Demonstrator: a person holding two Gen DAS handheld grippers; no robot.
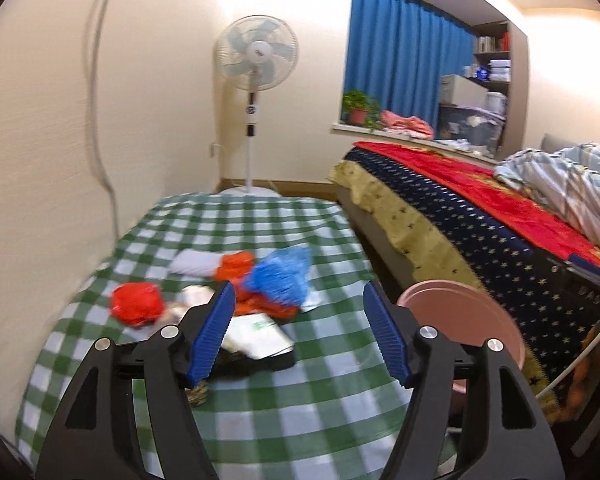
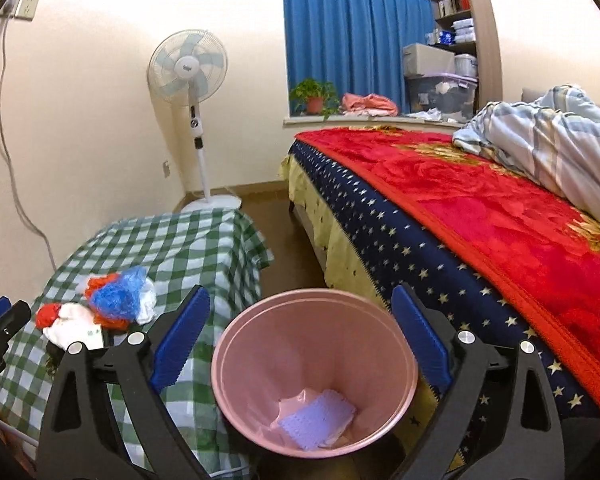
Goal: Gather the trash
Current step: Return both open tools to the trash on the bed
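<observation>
Room and surroundings, as we find them:

- Pedestal fan, white, against the far wall beyond the table.
- Blue curtain over a window ledge bearing a potted plant and folded pink cloth.
- Bed to the right, with a red blanket over a star-patterned navy cover; a striped quilt bunched at its far end.
- Low table under a green checked cloth, set against the left wall.
- Pink bin, standing on the floor between the table and the bed, just beside both. Inside: a pale lilac piece with scalloped edges lying on pink wrapping at the bottom.

Trash, heaped on the checked cloth near the wall side:

- Blue crumpled plastic, topmost.
- Orange-red wads to the left and beneath the blue.
- White paper or tissue behind, and a flat white packet with green print in front, resting on something dark.

Grippers:

- Left gripper: fingers apart, nothing between them; the heap lies just ahead, toward its left finger.
- Right gripper: fingers spread wide over the bin's mouth, holding nothing.
</observation>
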